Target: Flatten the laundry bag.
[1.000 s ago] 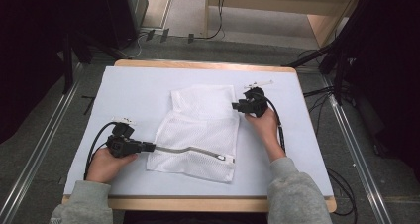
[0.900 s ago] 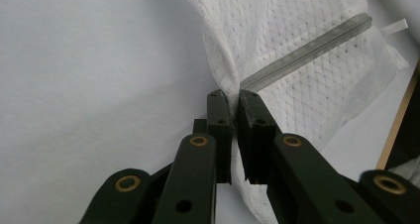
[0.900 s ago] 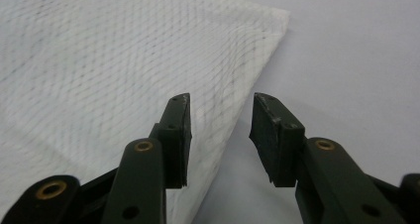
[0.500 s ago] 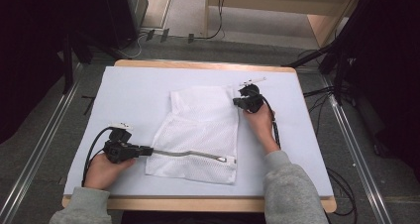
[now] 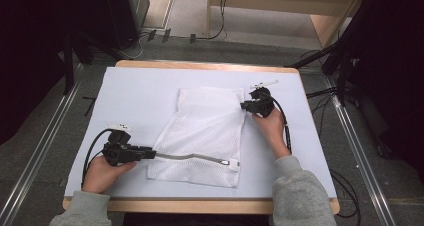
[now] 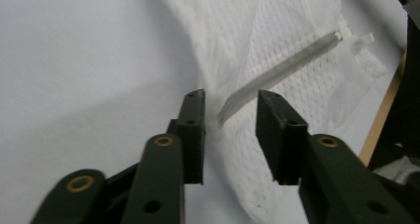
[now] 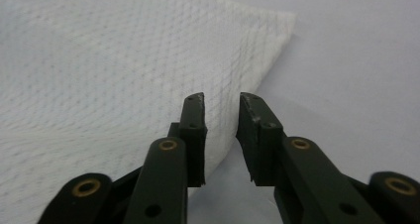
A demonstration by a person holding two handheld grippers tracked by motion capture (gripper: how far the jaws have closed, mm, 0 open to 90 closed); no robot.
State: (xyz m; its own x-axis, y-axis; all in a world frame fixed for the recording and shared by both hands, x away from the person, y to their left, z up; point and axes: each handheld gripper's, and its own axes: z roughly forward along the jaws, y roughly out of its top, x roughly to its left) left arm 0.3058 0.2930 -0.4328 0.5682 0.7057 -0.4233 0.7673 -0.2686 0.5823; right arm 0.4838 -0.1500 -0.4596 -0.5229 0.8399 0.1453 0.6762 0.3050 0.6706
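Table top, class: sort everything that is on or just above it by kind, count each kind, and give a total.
White mesh laundry bags: 1
Handheld black grippers, the left gripper and the right gripper: 2
Pale sheets covering the table: 1
Total: 4

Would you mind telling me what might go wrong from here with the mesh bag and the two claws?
The left claw has just been opening, with the zipper end of the white mesh laundry bag between unpressed jaws; the zipper could slip free. The right claw has also just been opening, straddling the bag's thin edge, and may close on one loose layer, or bunch the mesh on the table cover.
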